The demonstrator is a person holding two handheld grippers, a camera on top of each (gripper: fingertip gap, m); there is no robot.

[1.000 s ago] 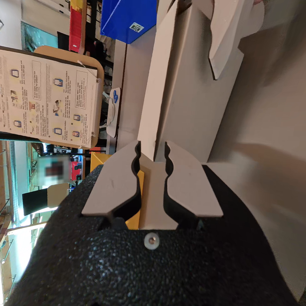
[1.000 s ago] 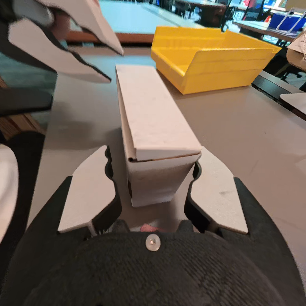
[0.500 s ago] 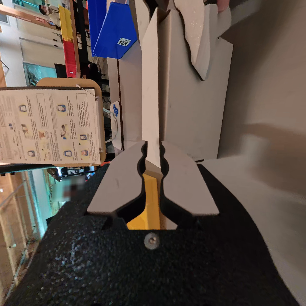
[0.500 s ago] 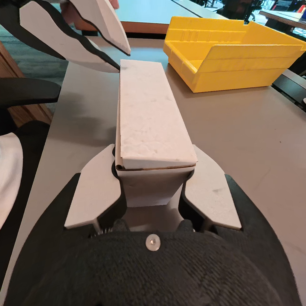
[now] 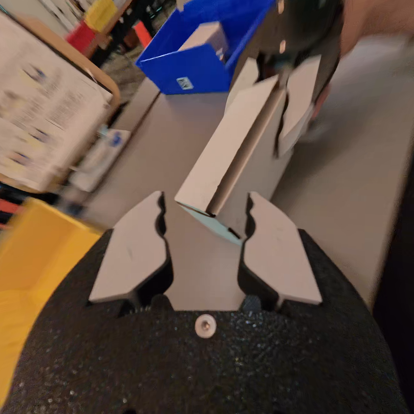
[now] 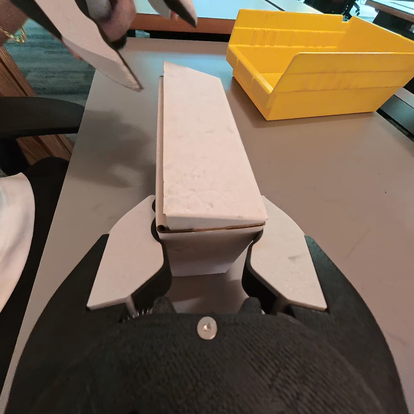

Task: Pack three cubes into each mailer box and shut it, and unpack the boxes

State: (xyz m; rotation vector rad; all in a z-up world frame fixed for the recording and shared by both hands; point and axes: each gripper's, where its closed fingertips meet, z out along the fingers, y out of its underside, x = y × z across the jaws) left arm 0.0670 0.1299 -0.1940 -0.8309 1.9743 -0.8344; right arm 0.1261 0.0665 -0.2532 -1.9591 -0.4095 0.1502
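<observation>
Right wrist view: right gripper [image 6: 207, 226] jaws clamp mailer box [image 6: 201, 143]; left gripper [image 5: 205, 215] jaws spread, empty.

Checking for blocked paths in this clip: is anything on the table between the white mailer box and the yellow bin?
Nothing visible. In the right wrist view the bare table lies between the box and the bin. The right gripper clamps the box's near end; the left gripper, open, hangs above its far end.

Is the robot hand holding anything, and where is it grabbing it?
The right gripper squeezes the near end of the white box between its fingers. The left gripper is open, holding nothing.
</observation>
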